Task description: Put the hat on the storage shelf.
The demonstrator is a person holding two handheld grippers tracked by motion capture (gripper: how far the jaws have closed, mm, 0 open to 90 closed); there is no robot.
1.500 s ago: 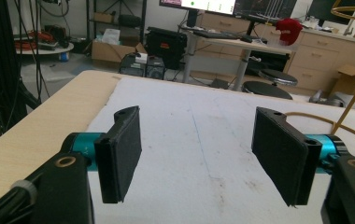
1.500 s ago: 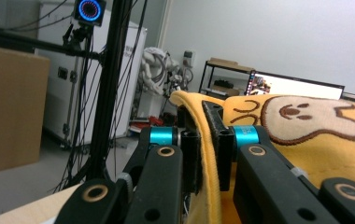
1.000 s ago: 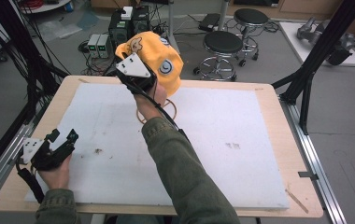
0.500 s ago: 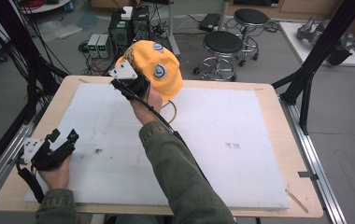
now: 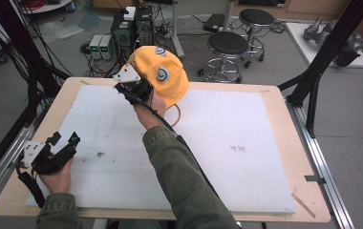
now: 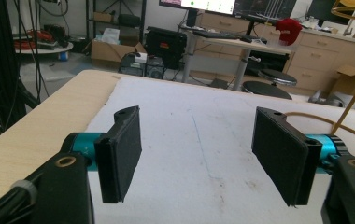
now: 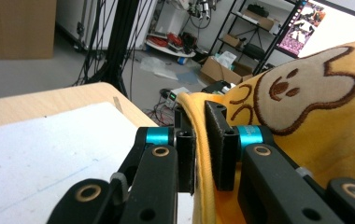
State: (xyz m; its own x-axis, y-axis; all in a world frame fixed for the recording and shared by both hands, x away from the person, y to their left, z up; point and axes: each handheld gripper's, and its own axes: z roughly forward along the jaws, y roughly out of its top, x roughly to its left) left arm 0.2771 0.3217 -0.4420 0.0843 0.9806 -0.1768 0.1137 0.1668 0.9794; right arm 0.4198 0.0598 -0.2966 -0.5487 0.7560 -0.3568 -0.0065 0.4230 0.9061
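While the left gripper stays where it was near the white board's near-left corner, its jaws wide apart over bare foam, the yellow cap has drifted a little leftward above the board's far edge since a second ago, and its round emblems now face the high camera more squarely. The right gripper, raised over that far edge, is clamped on the cap's fabric edge; in the right gripper view an embroidered bunny face fills the cloth beside the jaws. A thin yellowish cord, possibly the gripper's cable, loops just below the cap. The board is scuffed with small dark marks and lies on a wooden table. Beyond the far edge stand computer boxes, and right of them two black stools, then black frame struts.
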